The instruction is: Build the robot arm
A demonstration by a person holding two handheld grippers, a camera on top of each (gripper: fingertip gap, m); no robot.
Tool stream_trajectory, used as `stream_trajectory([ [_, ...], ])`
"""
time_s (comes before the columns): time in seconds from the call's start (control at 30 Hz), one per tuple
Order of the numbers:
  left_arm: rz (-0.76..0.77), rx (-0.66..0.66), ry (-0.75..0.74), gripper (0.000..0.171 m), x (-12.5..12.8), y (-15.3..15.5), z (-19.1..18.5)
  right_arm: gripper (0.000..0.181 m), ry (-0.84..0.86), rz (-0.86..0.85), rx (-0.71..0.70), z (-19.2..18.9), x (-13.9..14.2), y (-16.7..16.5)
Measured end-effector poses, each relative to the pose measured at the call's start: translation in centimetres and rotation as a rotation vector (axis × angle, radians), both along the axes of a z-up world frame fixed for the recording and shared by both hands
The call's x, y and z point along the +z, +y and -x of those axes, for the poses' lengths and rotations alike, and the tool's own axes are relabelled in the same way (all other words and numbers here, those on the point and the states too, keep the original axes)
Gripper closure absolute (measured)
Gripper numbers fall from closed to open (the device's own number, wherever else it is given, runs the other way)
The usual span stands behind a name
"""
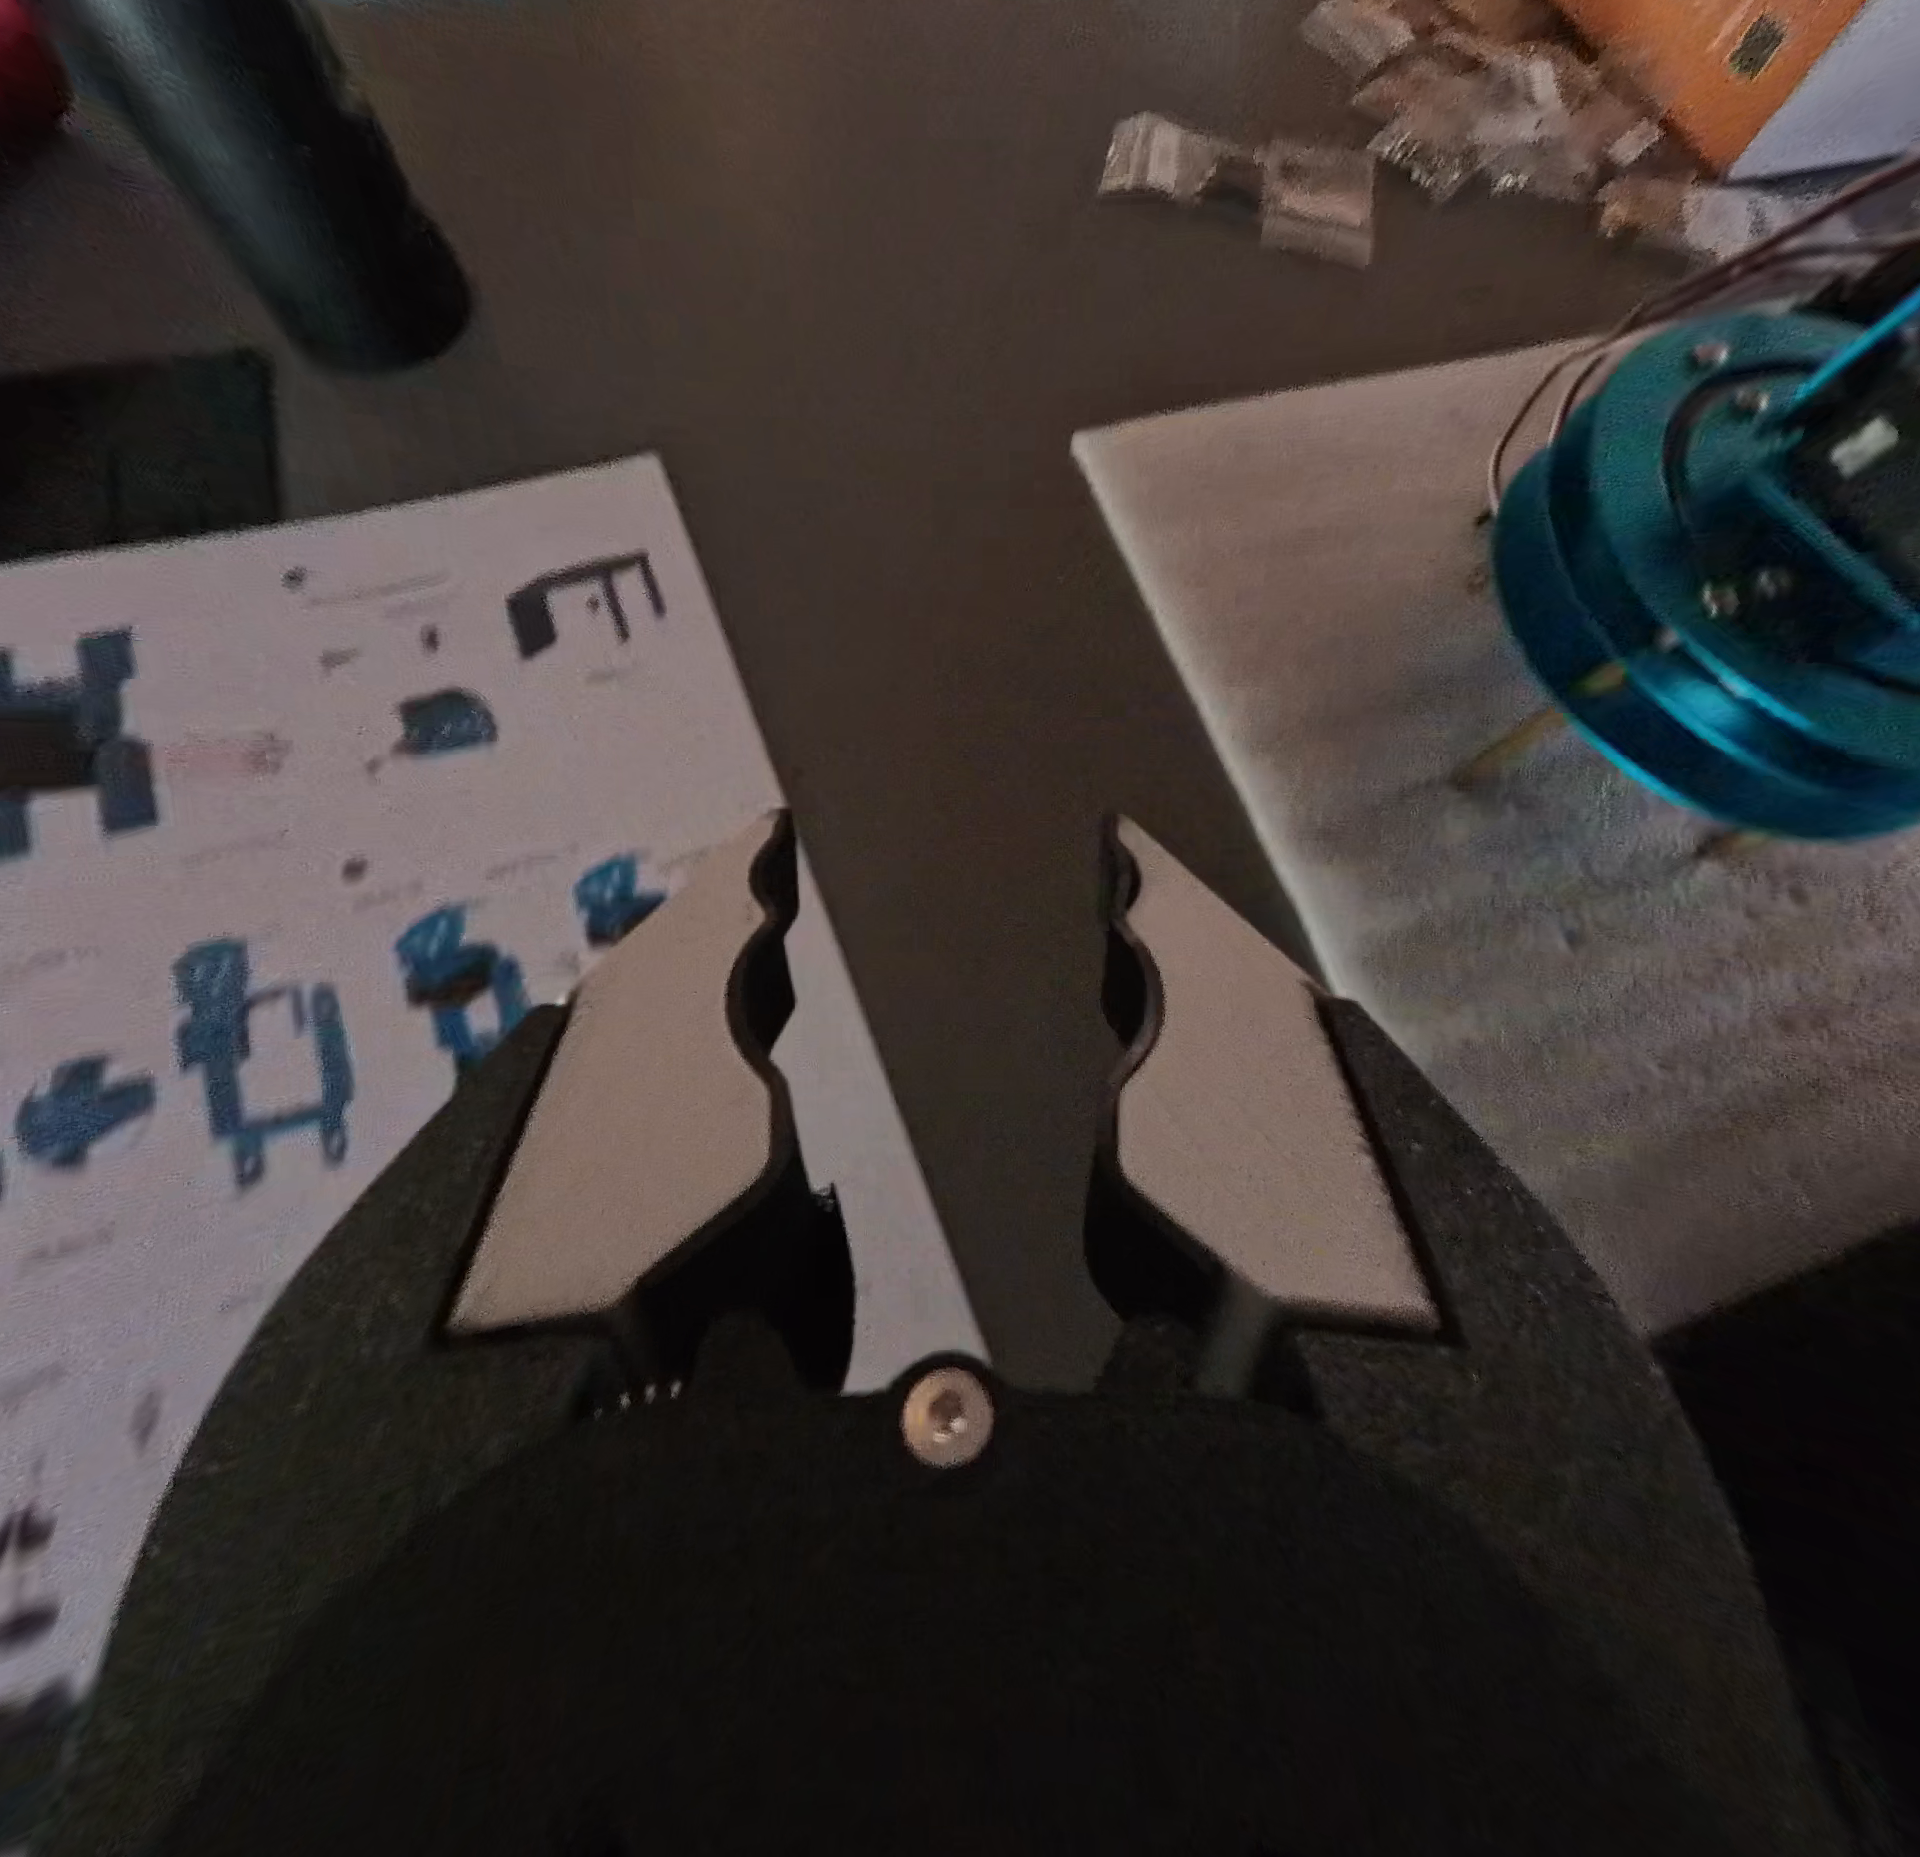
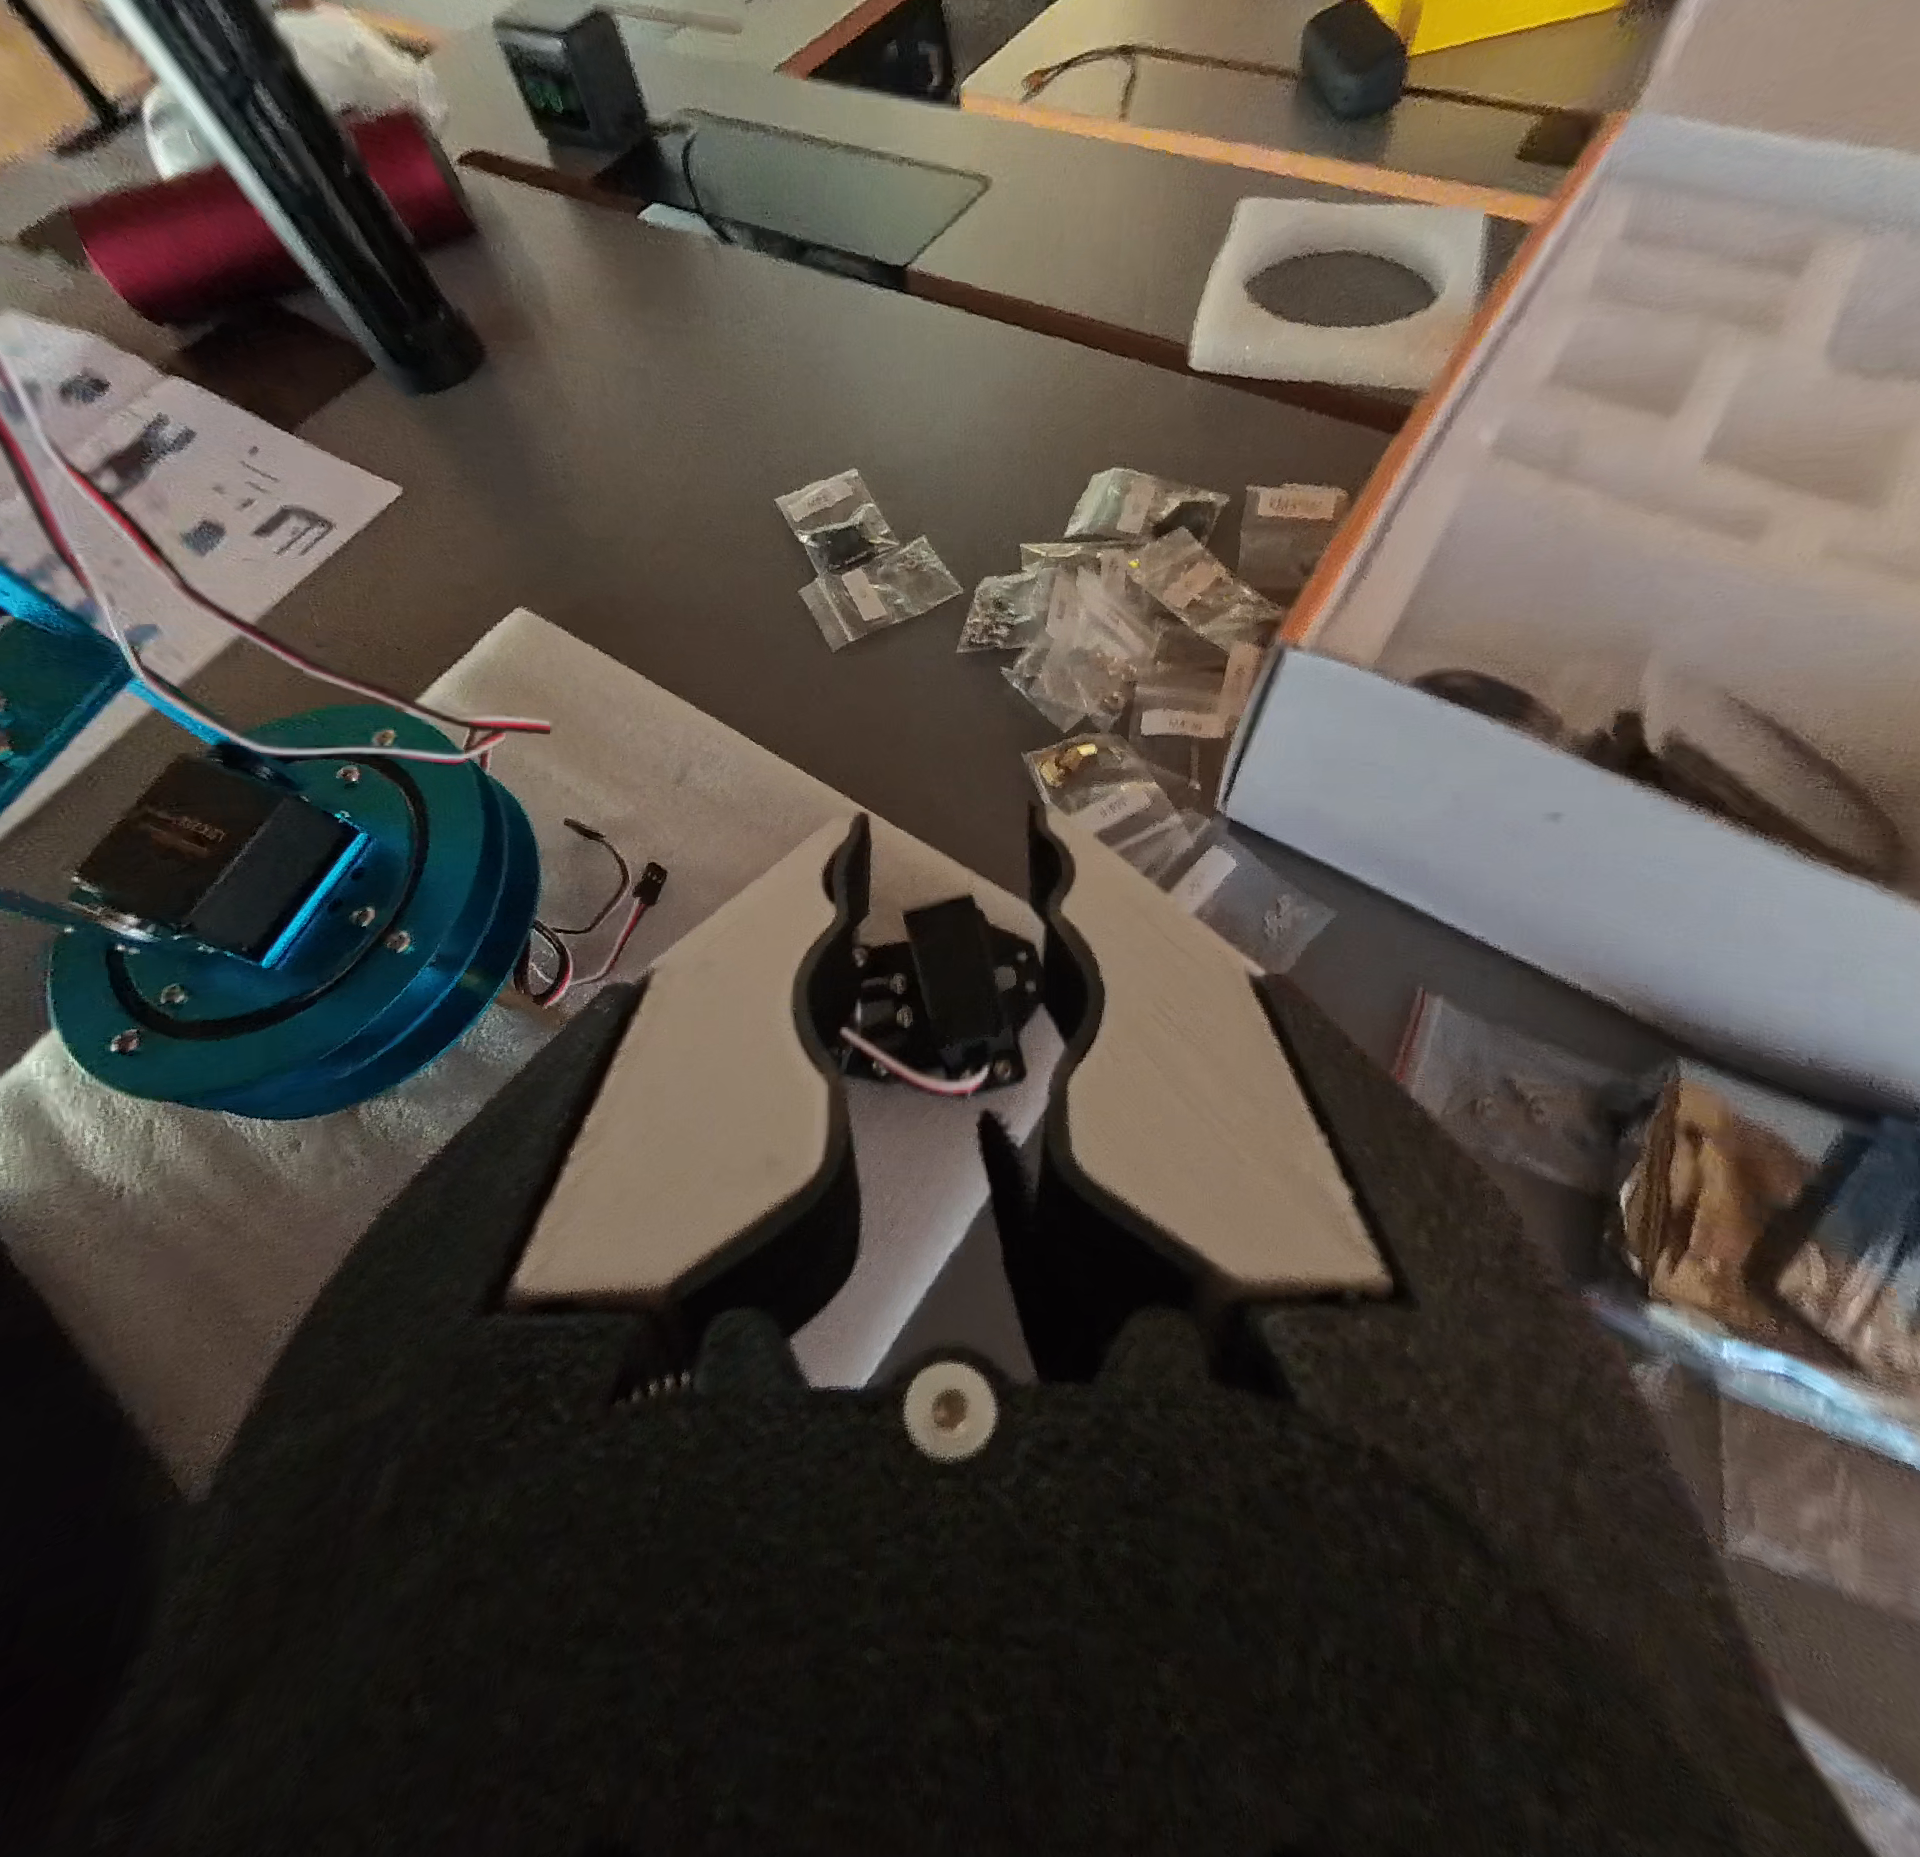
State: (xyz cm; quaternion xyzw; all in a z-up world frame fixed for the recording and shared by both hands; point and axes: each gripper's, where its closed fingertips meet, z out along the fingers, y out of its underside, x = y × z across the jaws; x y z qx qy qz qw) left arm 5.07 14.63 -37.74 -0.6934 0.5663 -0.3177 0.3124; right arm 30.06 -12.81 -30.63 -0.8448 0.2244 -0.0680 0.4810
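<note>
My left gripper (image 1: 951,831) is open and empty. It hangs over the dark table (image 1: 914,405), between a printed instruction sheet (image 1: 312,768) on its left and a white foam pad (image 1: 1403,768) on its right. A blue round base (image 1: 1662,685) with wires stands on that pad. My right gripper (image 2: 948,841) is partly closed around a small black servo with a bracket (image 2: 951,976), which fills the rounded recess between the jaws just above the foam pad (image 2: 644,747). The blue base (image 2: 312,1038), carrying a black servo, stands to its left.
Several small clear parts bags (image 2: 1122,612) lie beyond the pad; they also show in the left wrist view (image 1: 1455,124). A large open box (image 2: 1610,612) stands on the right. A black post (image 2: 343,228), a red cylinder (image 2: 187,238) and a foam square with a hole (image 2: 1247,321) stand farther back. My hands' fingertips stand some 40 cm from each other. The black post (image 2: 343,228) is closer to my left gripper, around 25 cm from its tips; the right tips are 45 cm off. My left wrist view (image 1: 281,2) looks at it from another angle.
</note>
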Motion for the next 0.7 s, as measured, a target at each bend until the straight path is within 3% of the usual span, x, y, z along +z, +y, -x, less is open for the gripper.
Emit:
stream_trajectory([
  [0.13,0.003,0.022,0.082,0.114,0.1,-0.9,7.7,0.146,0.083,0.195,0.169,0.6,-2.1,3.4],
  [0.23,-0.043,0.03,0.126,0.115,0.3,-1.0,10.6,0.147,0.016,0.275,0.205,-0.6,-2.6,5.3],
  [0.4,-0.049,0.066,0.141,0.114,-0.4,-0.9,11.3,0.147,-0.021,0.301,0.325,-1.5,-2.6,10.2],
  [0.57,-0.066,0.107,0.136,0.117,-0.2,-1.2,11.2,0.148,0.059,0.432,0.446,-0.6,-6.2,15.4],
  [0.7,-0.095,0.141,0.16,0.12,0.0,-1.0,11.7,0.151,0.053,0.483,0.46,-1.9,-8.8,17.1],
])
